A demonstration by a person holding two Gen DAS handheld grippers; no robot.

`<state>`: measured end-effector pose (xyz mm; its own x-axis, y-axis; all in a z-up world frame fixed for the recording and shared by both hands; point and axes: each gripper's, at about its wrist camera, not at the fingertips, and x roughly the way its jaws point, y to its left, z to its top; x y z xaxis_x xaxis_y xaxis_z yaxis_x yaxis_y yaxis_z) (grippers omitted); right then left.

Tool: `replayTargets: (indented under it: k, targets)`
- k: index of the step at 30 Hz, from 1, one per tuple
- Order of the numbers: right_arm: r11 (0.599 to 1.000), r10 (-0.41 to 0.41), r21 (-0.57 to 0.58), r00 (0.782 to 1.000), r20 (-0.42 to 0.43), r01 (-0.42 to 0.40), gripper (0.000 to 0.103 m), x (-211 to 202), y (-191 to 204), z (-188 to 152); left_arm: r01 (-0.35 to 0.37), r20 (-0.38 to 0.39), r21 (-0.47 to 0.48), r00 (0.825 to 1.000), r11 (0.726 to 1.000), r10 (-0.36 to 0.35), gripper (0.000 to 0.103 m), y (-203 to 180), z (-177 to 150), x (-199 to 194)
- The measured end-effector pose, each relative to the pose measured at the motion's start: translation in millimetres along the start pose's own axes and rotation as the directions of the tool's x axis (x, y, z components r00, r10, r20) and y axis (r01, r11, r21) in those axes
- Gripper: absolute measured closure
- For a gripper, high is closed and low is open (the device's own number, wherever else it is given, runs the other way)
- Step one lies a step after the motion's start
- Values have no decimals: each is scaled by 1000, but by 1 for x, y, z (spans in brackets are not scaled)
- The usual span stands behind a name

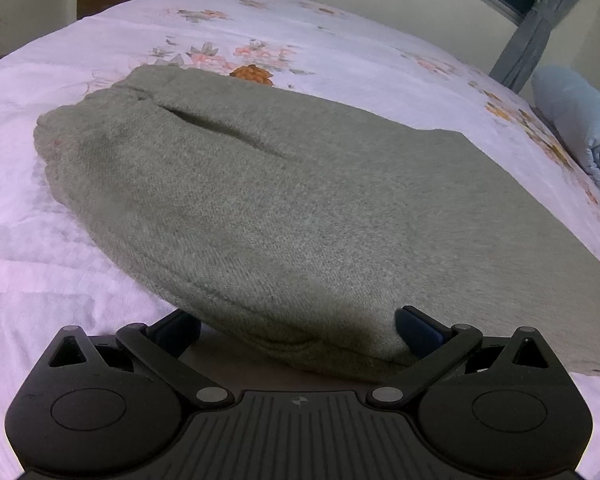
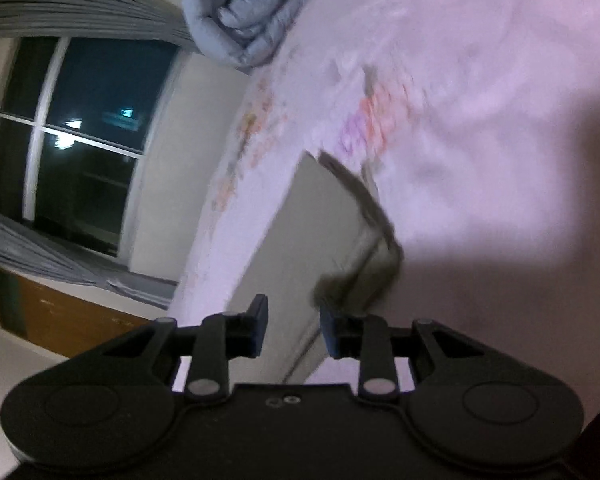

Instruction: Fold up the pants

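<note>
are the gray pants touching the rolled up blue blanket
Apart. The left wrist view shows bare floral bedsheet between the gray pants and the rolled blue blanket at the bed's far right edge.

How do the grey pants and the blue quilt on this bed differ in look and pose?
The grey pants lie spread flat in a folded slab; the blue quilt is rolled into a puffy bundle. The pants sit mid-bed between the open left gripper fingers; the quilt sits at the bed's edge, untouched. Both rest on the floral sheet.

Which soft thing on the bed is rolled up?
The light blue quilted blanket at the bed's far edge is rolled up; the grey knit pants lie folded flat.
</note>
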<state>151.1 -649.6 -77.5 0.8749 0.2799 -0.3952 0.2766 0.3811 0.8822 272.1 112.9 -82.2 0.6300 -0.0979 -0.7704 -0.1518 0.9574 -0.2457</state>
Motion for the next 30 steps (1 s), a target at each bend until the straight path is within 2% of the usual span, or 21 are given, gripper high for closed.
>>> replayTargets:
  k: [4, 7, 8, 9, 14, 17, 18, 19, 20, 23, 30]
  targets:
    - [997, -22, 69, 1000, -2, 22, 82, 20, 0, -3, 13, 6, 8, 1000, 1000, -13, 0, 1, -2, -3]
    - [996, -63, 61, 998, 29, 61, 94, 23, 7, -7, 18, -14, 18, 1000, 1000, -18, 0, 2, -1, -1]
    - [997, -69, 47, 997, 38, 67, 102, 21, 12, -9, 18, -23, 23, 1000, 1000, -17, 0, 1, 1, 0]
    - [998, -63, 28, 997, 50, 62, 103, 15, 13, -14, 20, -37, 35, 999, 999, -18, 0, 0, 4, 0]
    - [998, -56, -4, 992, 112, 57, 103, -2, 23, -24, 56, -82, 78, 995, 995, -50, 0, 2, 13, 3]
    - [996, -89, 16, 990, 106, 88, 103, -2, 9, -27, 80, -86, 73, 994, 994, -73, 0, 6, 13, 4]
    - [997, -75, 23, 992, 103, 73, 103, -1, 6, -27, 85, -84, 69, 993, 994, -79, 0, 7, 13, 4]
    - [998, -48, 42, 994, 95, 45, 103, -1, 2, -28, 88, -78, 66, 993, 994, -83, 0, 8, 12, 3]
    - [997, -56, 49, 994, 99, 51, 102, -1, 2, -28, 92, -70, 63, 994, 994, -87, 0, 9, 11, 3]
    - [997, -45, 66, 992, 115, 38, 93, 2, 2, -27, 93, -40, 43, 995, 995, -91, 0, 11, 6, 0]
    - [996, -10, 93, 990, 140, -3, 92, 12, 4, -28, 45, 49, -19, 998, 999, -44, 0, 11, -10, -15]
